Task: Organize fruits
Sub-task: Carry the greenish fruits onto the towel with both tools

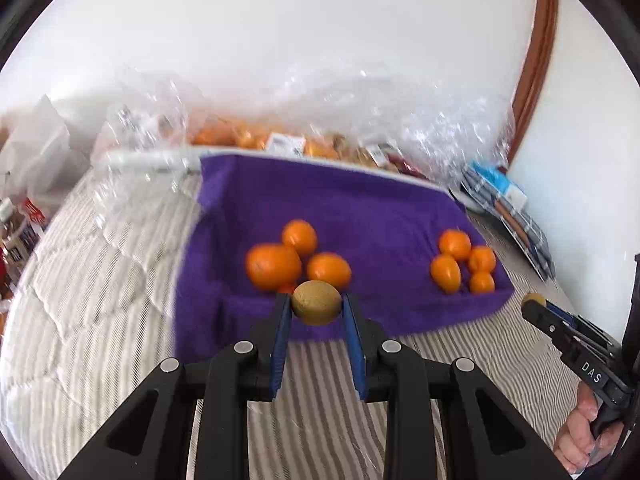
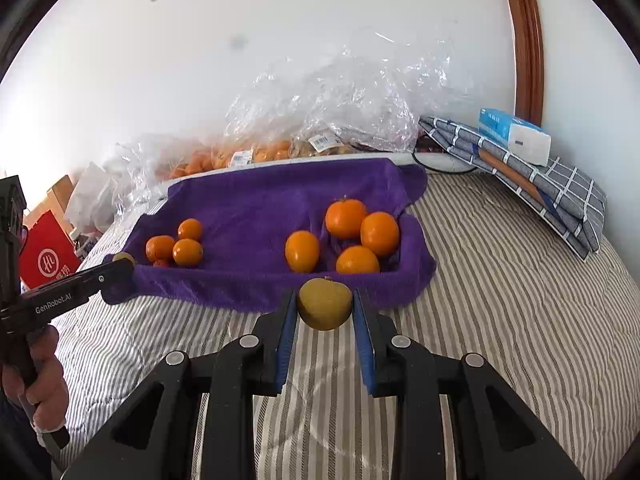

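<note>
purple towel (image 2: 256,204) on the striped bed (image 2: 500,300) carries two clusters of oranges (image 2: 346,218). my left gripper (image 1: 316,308) is clenched on a brownish-yellow fruit (image 1: 316,302) at the towel's near edge; my right gripper (image 2: 325,308) grasps a yellow-green fruit (image 2: 325,303) likewise.

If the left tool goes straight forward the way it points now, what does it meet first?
Probably the near group of oranges on the purple towel. The left tool holds a brownish fruit, and the oranges lie just beyond it. Depth is unclear, so the towel's front edge could come first.
</note>
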The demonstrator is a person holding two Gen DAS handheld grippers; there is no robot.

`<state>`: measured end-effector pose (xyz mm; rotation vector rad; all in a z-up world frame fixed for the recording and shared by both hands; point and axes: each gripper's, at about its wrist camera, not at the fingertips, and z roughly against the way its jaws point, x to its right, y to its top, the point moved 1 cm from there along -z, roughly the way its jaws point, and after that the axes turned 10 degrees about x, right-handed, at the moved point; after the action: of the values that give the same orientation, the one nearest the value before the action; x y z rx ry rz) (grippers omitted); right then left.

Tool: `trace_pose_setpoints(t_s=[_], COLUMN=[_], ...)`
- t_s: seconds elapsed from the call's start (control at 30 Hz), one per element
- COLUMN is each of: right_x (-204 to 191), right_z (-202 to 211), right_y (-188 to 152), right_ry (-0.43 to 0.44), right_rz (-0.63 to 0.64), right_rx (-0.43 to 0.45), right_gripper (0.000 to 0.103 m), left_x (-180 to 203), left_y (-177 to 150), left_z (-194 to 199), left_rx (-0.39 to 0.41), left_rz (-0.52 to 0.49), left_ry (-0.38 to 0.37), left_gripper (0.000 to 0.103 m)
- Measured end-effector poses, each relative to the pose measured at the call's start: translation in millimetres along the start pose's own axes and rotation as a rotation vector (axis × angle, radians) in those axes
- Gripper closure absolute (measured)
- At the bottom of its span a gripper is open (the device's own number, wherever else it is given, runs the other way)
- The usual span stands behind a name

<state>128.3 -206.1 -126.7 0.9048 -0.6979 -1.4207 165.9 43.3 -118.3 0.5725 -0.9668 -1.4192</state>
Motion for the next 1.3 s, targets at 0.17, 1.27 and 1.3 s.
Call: trace_pose_setpoints(t_s=[0.17, 1.27, 1.3], right_x=[-2, 9, 10], right_z=[-16, -92, -91], right_y=[27, 18, 18], right_ry=[-0.007, 0.007, 0.005], right_rz=[0.009, -0.089, -0.091], right_rx=[0.033, -0.013, -0.010], right_gripper=[0.075, 0.075, 0.075], left_x=[-10, 3, 3], left_y=[29, 14, 13], left_z=[-14, -73, -73], left_rx=[0.042, 0.015, 0.017], left_rz=[0.029, 0.073, 0.070], left_ry=[0.028, 0.019, 0.020], left_gripper=[0.078, 0.078, 0.078])
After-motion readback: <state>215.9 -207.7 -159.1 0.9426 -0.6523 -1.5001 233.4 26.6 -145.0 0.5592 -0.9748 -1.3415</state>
